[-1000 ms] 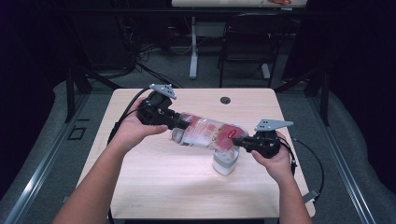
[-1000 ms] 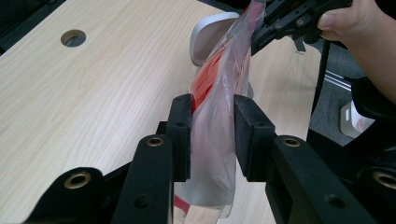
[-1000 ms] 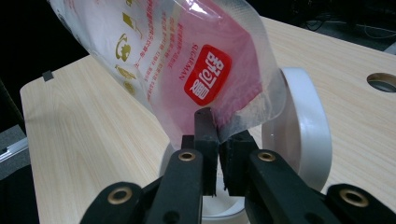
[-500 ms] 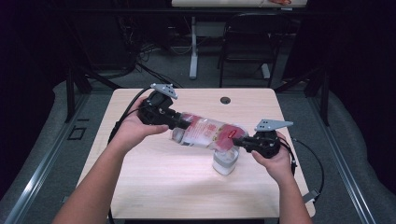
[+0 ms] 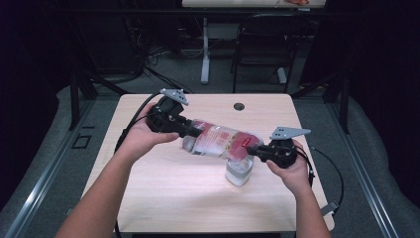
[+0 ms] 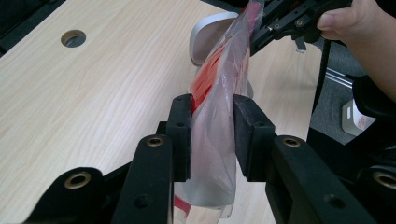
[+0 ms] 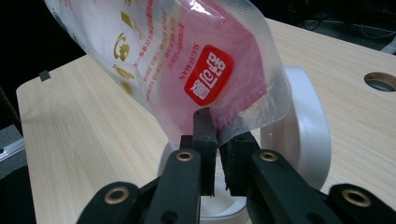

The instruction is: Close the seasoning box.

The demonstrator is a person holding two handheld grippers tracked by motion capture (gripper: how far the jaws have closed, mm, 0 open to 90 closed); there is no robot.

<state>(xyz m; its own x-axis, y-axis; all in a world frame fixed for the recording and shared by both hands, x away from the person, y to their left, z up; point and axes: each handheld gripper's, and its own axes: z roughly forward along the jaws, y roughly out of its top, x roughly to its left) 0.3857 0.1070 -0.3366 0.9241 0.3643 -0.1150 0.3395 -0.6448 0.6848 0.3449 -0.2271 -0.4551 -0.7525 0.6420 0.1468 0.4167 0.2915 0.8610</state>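
While the plastic bag (image 5: 220,143) hangs stretched between my two tools above the middle of the bench (image 5: 163,198), I read this as a pouring setup: one end is held high and the other low, so whatever is inside would slide toward the white cup (image 5: 239,172) below.

On the left, my left gripper (image 5: 189,130) is clamped on the bag's upper end; in the left gripper view its jaws press the clear film flat from both sides. The left hand (image 5: 141,135) wraps the tool from behind, with the forearm coming in from the near left corner.

At the right, my right gripper (image 5: 253,148) pinches the lower corner of the bag, jaws almost together with only the film between them. That corner sits directly over the cup's open mouth, which stands right of the bench's centre. The right hand (image 5: 292,166) holds its tool low and roughly level, pointing left.
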